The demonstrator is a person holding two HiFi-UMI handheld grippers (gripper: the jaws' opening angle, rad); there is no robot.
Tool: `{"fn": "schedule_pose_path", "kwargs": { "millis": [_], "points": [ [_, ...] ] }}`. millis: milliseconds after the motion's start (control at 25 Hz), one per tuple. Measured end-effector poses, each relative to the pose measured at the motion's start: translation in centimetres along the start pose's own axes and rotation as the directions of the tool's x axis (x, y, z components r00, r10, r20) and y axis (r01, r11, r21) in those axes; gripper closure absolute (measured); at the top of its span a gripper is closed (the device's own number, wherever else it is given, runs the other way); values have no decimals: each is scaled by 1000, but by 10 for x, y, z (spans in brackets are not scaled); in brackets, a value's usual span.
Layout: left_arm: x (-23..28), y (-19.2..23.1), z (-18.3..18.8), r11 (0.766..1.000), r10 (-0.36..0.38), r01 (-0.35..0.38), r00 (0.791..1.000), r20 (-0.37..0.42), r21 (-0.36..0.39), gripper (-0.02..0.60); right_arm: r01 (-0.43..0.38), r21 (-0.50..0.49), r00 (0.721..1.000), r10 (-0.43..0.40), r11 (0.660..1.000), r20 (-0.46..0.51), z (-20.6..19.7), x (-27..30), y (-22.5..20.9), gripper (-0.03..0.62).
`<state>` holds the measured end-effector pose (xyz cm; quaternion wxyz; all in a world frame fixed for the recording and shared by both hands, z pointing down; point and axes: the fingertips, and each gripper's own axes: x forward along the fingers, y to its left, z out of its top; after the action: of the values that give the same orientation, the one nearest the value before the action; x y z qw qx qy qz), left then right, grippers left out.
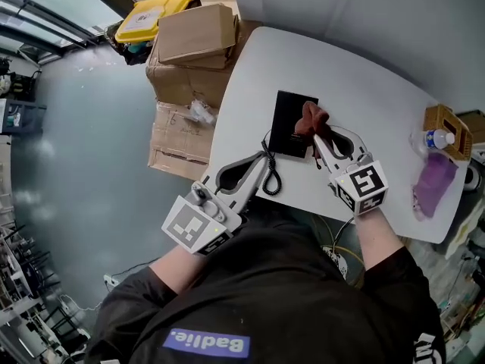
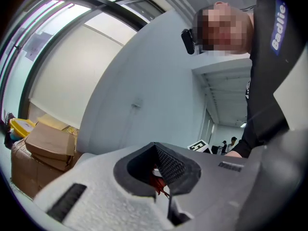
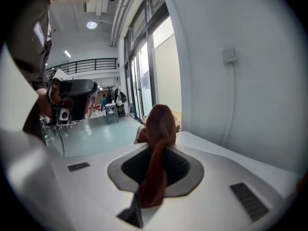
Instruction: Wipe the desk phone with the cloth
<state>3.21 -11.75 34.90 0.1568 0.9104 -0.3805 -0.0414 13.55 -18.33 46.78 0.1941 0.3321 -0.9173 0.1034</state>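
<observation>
A black desk phone point(image 1: 288, 127) lies flat on the white table point(image 1: 364, 82), and its coiled cord point(image 1: 270, 177) trails toward me. My right gripper point(image 1: 313, 136) is shut on a red-brown cloth point(image 1: 311, 118), holding it bunched over the phone's right edge. In the right gripper view the cloth point(image 3: 159, 129) stands up between the closed jaws of that gripper point(image 3: 153, 179). My left gripper point(image 1: 264, 158) rests with its tip at the phone's near left corner, by the top of the cord. Its jaws look shut in the left gripper view point(image 2: 161, 177), and a sliver of red shows past them.
Cardboard boxes point(image 1: 197, 32) and a yellow bin point(image 1: 151, 17) stand on the floor beyond the table's left edge. At the table's right end are a wicker basket point(image 1: 449, 131), a water bottle point(image 1: 430, 139) and a purple cloth point(image 1: 433, 182).
</observation>
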Motion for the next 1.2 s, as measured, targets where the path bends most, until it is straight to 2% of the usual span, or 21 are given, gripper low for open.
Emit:
{"fn": "schedule_pose_path", "kwargs": {
  "millis": [200,400,760,880,1000,1200],
  "points": [
    [6,2,-10,999,22,-23,1000,-14,-24,581,-26,-112,996,17,993,-85,-6,32,-23,523],
    [8,8,-14,999,36,-36,999,-17,-40,581,-48,-226,989,14,973,-148,-12,58,-37,523],
    [8,19,-23,996,64,-65,998,-13,-63,581,-100,-424,963,-20,900,-268,-45,105,-49,523],
    [1,18,-29,994,74,-76,997,-24,-83,581,-112,-443,962,-15,890,-273,-52,106,-40,523],
    [-4,16,-32,994,65,-69,997,-49,-83,581,-108,-433,962,-16,895,-273,-57,105,-36,523],
    [-13,17,-30,995,51,-54,998,-40,-80,581,-102,-409,957,-23,907,-289,-63,100,-22,523]
  ]
}}
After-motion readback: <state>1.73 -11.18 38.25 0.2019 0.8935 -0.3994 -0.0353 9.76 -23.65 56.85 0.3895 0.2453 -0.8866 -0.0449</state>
